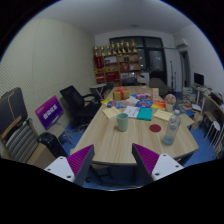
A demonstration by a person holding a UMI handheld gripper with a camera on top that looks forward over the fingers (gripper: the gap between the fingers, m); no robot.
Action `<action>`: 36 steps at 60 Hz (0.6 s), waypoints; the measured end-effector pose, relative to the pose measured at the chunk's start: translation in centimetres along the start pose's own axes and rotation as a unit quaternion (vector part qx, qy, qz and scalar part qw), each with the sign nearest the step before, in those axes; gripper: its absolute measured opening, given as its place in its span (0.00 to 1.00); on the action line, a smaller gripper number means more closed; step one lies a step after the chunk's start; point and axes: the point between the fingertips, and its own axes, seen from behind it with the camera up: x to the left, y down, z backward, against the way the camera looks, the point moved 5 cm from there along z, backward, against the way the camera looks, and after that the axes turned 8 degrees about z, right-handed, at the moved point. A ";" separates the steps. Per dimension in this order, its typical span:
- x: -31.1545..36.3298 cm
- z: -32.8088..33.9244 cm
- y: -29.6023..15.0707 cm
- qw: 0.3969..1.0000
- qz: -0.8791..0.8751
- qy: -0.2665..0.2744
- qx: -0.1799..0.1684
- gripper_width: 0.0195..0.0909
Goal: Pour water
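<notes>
Gripper (pixel 113 160): fingers spread wide, nothing between them; purple pads face inward. It is held high and well back from the table (pixel 125 140).

Bottle (pixel 170 130): clear, upright, on the near right part of the table, beyond the right finger. Apparently the water source — cap state cannot be told.

Mug (pixel 122 122): green, upright, near the table's middle, left of the bottle and apart from it. Likely the vessel to fill, though this is a guess.

Clutter: books and papers (pixel 140 106) lie behind and beside the mug; other small items further back are too small to name.

Surroundings: chair (pixel 75 104) at the left side of the table, shelves (pixel 118 58) on the far wall.

Stage: approach not yet begun, judging by the stand-off.

Risk 1: a clear bottle gives poor edges — the fingers could close off-centre and tip it.

Risk 2: squeezing a soft bottle may push water out early.

Risk 3: spill over the papers if the pour misses the mug.

Risk 4: a long reach from here; the fingers could clip the table edge.
</notes>
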 end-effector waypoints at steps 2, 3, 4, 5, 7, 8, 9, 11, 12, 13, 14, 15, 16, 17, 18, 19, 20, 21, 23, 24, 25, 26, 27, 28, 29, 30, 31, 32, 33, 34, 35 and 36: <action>-0.1 -0.2 0.2 1.000 -0.005 0.009 -0.002 0.89; -0.1 -0.3 0.2 1.000 -0.008 0.013 -0.002 0.89; 0.2 -0.2 0.1 1.000 -0.009 0.018 -0.003 0.89; 0.2 -0.2 0.1 1.000 -0.011 0.023 -0.003 0.89; 0.3 -0.2 0.2 0.999 -0.014 0.034 -0.005 0.89; -1.5 0.2 -0.1 0.999 -0.014 0.038 -0.005 0.89; 0.4 0.3 0.0 0.999 -0.016 0.043 -0.007 0.89; 2.5 -0.1 -0.2 0.998 -0.018 0.052 -0.010 0.89; 2.8 0.0 -0.3 0.998 -0.020 0.056 -0.012 0.89; 3.0 0.0 -0.4 0.998 -0.021 0.060 -0.013 0.89; 3.2 0.0 -0.5 0.998 -0.021 0.064 -0.015 0.89; 3.2 0.1 -0.7 0.997 -0.021 0.068 -0.018 0.89; 3.2 0.1 -0.8 0.997 -0.019 0.072 -0.022 0.89; 3.1 0.2 -1.0 0.996 -0.018 0.078 -0.025 0.89; 2.8 0.2 -1.1 0.996 -0.017 0.084 -0.028 0.88; 2.5 0.2 -1.1 0.995 -0.015 0.089 -0.031 0.87; 2.1 0.3 -1.2 0.995 -0.014 0.094 -0.034 0.87; 1.7 0.2 -1.2 0.994 -0.012 0.098 -0.037 0.87; 0.7 0.1 -1.2 0.994 -0.007 0.105 -0.043 0.87; 0.0 0.1 -1.2 0.993 -0.004 0.109 -0.047 0.87; -0.7 0.1 -1.1 0.992 0.000 0.114 -0.050 0.87; -1.5 0.0 -1.0 0.991 0.004 0.120 -0.052 0.87; -2.5 -0.1 -0.9 0.990 0.008 0.126 -0.054 0.87; -3.5 -0.3 -0.7 0.990 0.011 0.133 -0.055 0.87; -4.6 -0.4 -0.5 0.989 0.014 0.139 -0.055 0.86; -5.7 -0.6 -0.2 0.988 0.015 0.145 -0.055 0.86; -6.9 -0.8 0.1 0.987 0.015 0.151 -0.053 0.87; -8.0 -1.1 0.4 0.986 0.015 0.157 -0.052 0.86; -9.2 -1.4 0.8 0.985 0.015 0.163 -0.050 0.86; -10.4 -1.7 1.2 0.985 0.015 0.168 -0.048 0.86; -11.7 -2.1 1.5 0.984 0.016 0.173 -0.046 0.86; -12.9 -2.5 1.9 0.983 0.016 0.180 -0.045 0.87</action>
